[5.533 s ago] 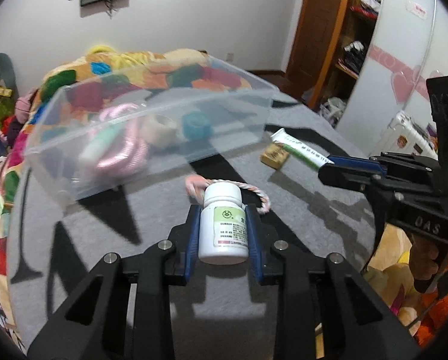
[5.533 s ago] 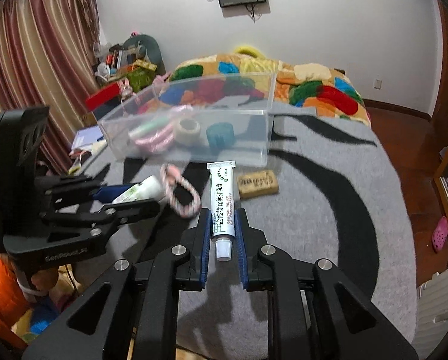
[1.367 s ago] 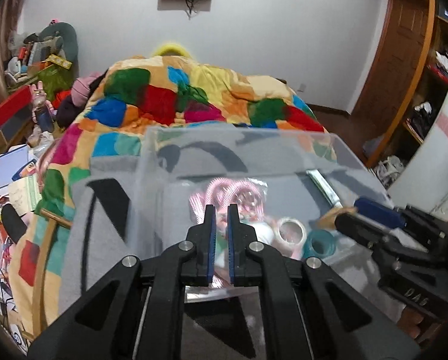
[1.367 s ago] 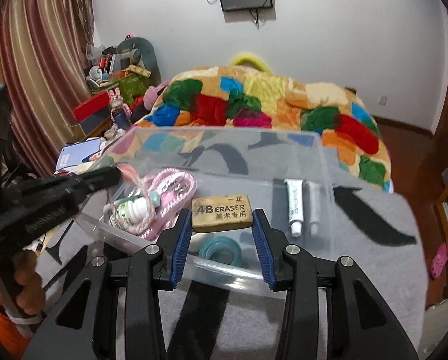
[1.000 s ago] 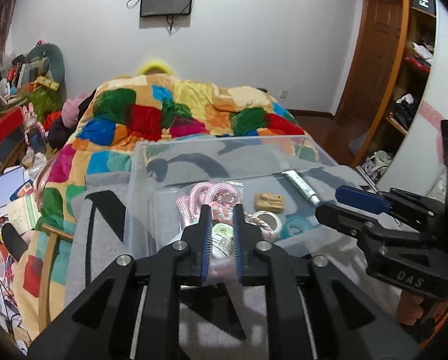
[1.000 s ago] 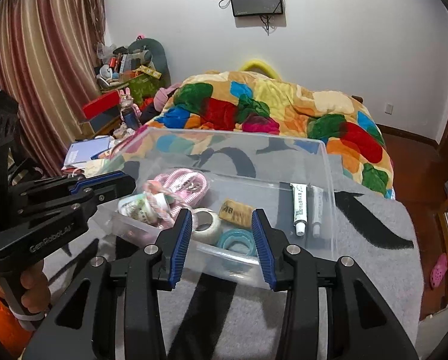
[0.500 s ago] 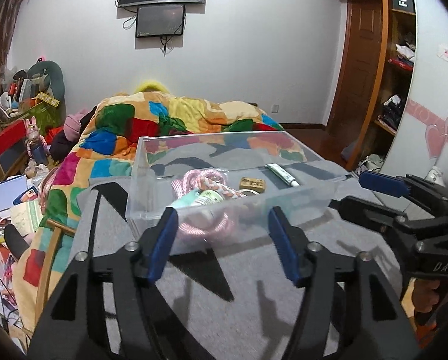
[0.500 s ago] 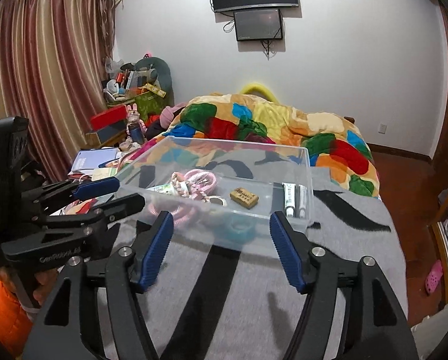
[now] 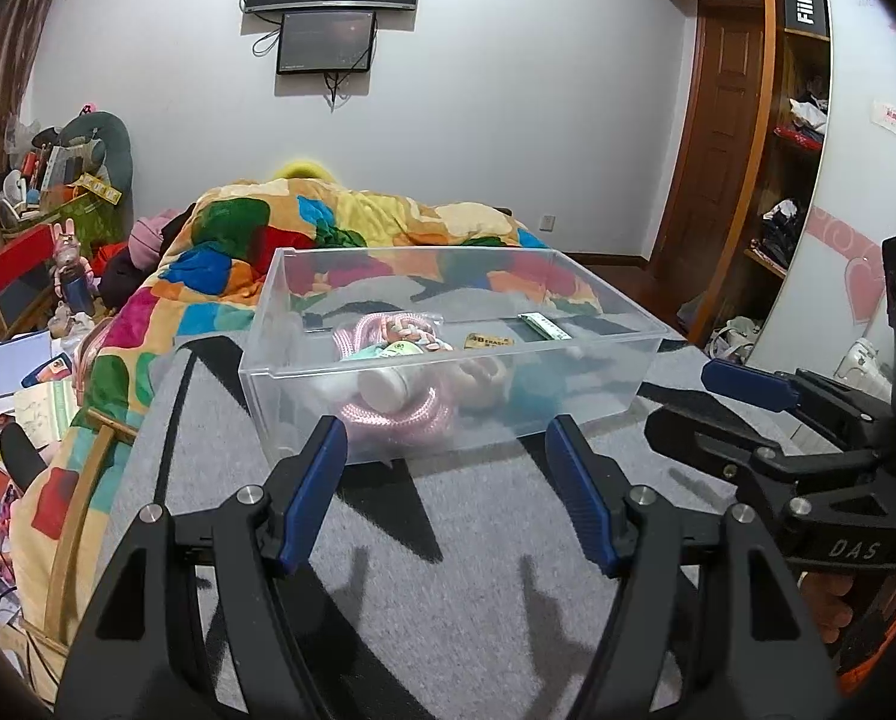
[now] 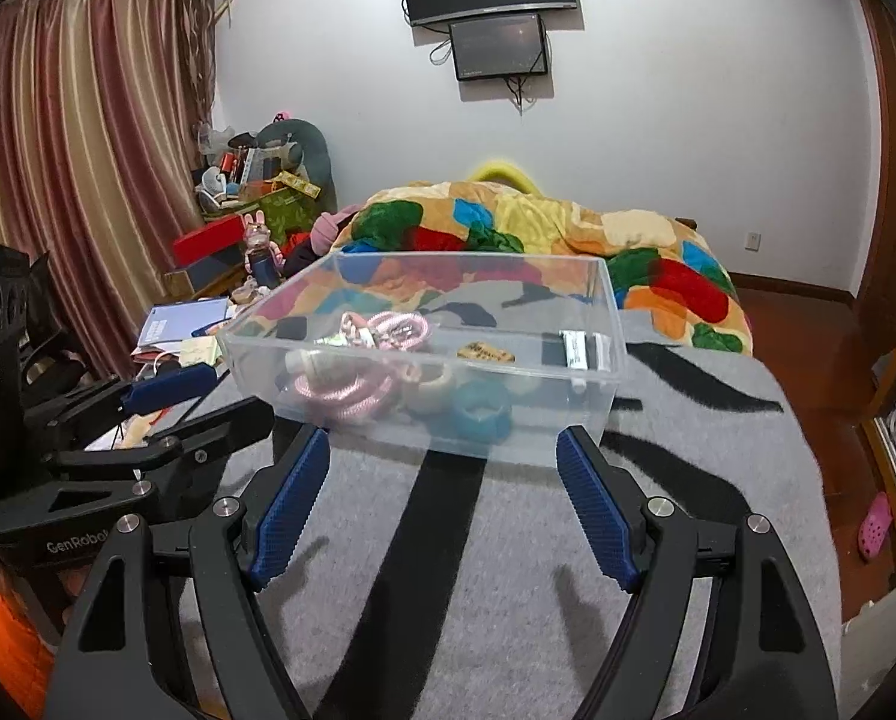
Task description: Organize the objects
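A clear plastic bin (image 9: 598, 402) (image 10: 604, 396) stands on the grey and black blanket. Inside lie a pink rope (image 9: 393, 417) (image 10: 342, 390), a white pill bottle (image 9: 387, 384), a tan eraser (image 9: 488, 341) (image 10: 485, 353), a white tube (image 9: 545, 326) (image 10: 575, 349), a tape roll (image 10: 426, 387) and a teal roll (image 10: 481, 411). My left gripper (image 9: 448, 450) is open and empty, in front of the bin. My right gripper (image 10: 441, 462) is open and empty, also in front of the bin. Each gripper shows in the other's view.
A bed with a colourful patchwork quilt (image 9: 339, 234) lies behind the bin. Clutter, books and toys (image 10: 249, 240) fill the left side by the curtains. A wooden door and shelves (image 9: 742, 180) stand on the right. The blanket's edge drops off at the left (image 9: 111, 432).
Both grippers have drawn back and down from the bin and opened wide. The pill bottle, tube and eraser, held earlier, now lie in the bin.
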`<state>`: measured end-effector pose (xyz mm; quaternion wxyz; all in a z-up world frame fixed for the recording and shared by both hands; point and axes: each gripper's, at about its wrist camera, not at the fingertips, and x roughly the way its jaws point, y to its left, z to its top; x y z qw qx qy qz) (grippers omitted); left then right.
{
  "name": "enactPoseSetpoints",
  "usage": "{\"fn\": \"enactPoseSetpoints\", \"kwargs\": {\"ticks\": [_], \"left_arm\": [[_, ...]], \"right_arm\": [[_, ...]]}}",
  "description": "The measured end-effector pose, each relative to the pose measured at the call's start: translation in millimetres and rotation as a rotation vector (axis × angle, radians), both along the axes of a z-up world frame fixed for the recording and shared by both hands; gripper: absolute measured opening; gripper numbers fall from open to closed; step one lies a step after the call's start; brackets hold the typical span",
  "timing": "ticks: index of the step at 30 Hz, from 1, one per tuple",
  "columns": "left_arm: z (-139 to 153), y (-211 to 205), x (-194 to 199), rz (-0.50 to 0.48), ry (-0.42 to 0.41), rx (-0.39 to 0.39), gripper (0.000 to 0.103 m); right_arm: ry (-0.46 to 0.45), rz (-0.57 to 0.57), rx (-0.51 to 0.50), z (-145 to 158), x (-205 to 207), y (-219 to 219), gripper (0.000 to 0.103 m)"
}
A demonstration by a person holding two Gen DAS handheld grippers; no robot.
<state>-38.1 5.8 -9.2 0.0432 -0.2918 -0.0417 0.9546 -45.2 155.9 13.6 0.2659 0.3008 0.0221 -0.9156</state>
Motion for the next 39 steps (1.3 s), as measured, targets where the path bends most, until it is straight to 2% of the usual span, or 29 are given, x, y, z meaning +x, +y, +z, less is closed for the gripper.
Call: {"fn": "enactPoseSetpoints", "kwargs": {"ticks": [16, 27, 31, 39], "left_arm": [[1.7, -1.6, 4.2, 0.005, 0.002, 0.016, 0.069], [1.1, -0.1, 5.0, 0.005, 0.000, 0.019, 0.073], [1.6, -0.4, 4.6, 0.006, 0.002, 0.022, 0.079], [1.9, -1.0, 5.1, 0.009, -0.002, 0.028, 0.082]], "right_arm": [[0.020, -0.005, -0.003, 4.1, 4.2, 0.8, 0.075], [0.018, 0.011, -0.013, 5.1, 5.4, 0.3, 0.075], [0.022, 0.016, -0.016, 5.6, 7.0, 0.6, 0.075], [0.015, 0.014, -0.020, 5.4, 7.8, 1.4, 0.075]]}}
